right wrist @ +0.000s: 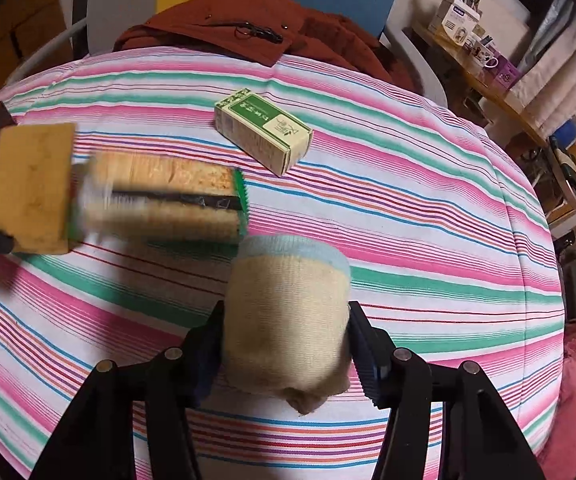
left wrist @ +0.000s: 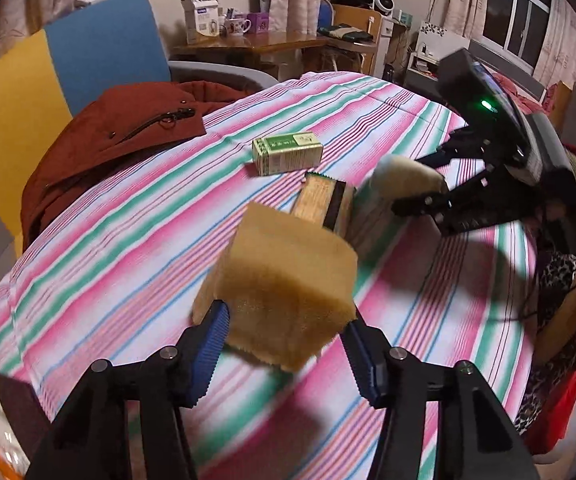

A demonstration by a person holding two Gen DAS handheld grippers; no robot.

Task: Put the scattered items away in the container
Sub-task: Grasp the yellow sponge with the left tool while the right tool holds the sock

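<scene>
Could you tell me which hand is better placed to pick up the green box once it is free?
Neither is free now: the left gripper grips the sponge and the right gripper the rolled sock. Probably the right: the green box lies straight ahead of its jaws, unobstructed.

left gripper (left wrist: 286, 338) clamps a sponge (left wrist: 284, 280) (blurred) above the striped cover (left wrist: 128, 240).

Box (right wrist: 264, 136) on the bedspread (right wrist: 407, 208) — packet (right wrist: 168, 200) before it, jacket (right wrist: 248, 36) behind.
</scene>
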